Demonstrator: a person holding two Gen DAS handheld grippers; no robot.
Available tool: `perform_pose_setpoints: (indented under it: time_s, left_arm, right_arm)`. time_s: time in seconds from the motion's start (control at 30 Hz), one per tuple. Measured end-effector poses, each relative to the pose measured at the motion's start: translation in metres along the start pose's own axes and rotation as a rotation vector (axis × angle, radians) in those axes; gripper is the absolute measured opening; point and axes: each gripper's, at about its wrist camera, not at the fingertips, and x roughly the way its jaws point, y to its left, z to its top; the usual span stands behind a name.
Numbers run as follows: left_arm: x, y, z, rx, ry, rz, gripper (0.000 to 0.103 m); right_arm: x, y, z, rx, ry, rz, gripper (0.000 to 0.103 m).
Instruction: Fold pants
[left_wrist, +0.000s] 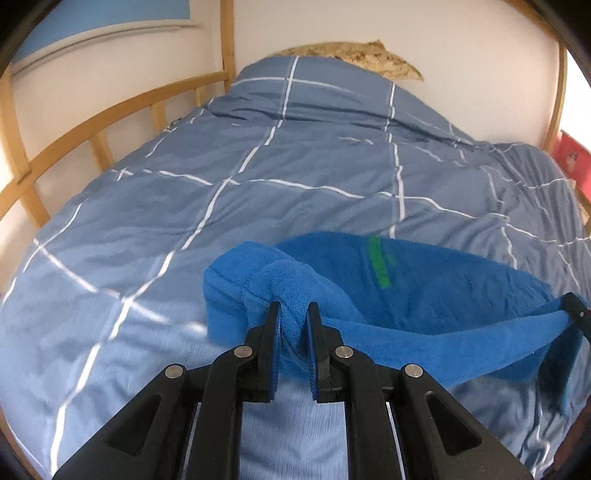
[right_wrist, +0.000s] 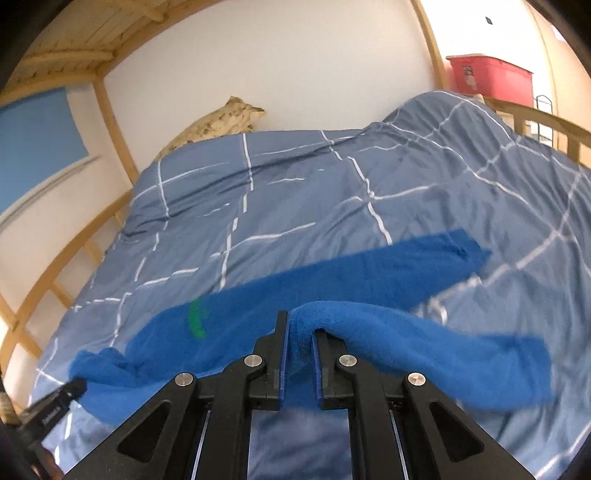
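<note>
Bright blue fleece pants (left_wrist: 417, 280) are held pinched in the left hand-held gripper (left_wrist: 293, 314) and right hand-held gripper (right_wrist: 300, 326) above the blue checked bed (left_wrist: 221, 192), with folding judged barely begun and no finished fold visible.

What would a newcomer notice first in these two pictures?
First, the bright blue pants, stretched above the checked blue duvet, pinched at one end by the left gripper and further along by the right gripper. Next, the red bin beyond the bed's far right corner.
</note>
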Motion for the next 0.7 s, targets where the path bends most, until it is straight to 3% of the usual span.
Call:
perform_pose_setpoints:
  time_s: [0.33,0.6,0.7]
  left_arm:
    - [0.085,-0.024,0.054,0.027,0.128,0.028,0.014]
    - [0.145,-0.039,0.076,0.058,0.196,0.043,0.016]
    - [0.159,-0.046,0.083,0.085,0.198,0.059,0.022]
  right_arm:
    - [0.106,0.007,0.041,-0.076,0.178,-0.078,0.011]
    - [0.18,0.003,0.047,-0.091,0.306,-0.118,0.011]
    - [0.198,0.002,0.047,-0.104,0.323,-0.128,0.011]
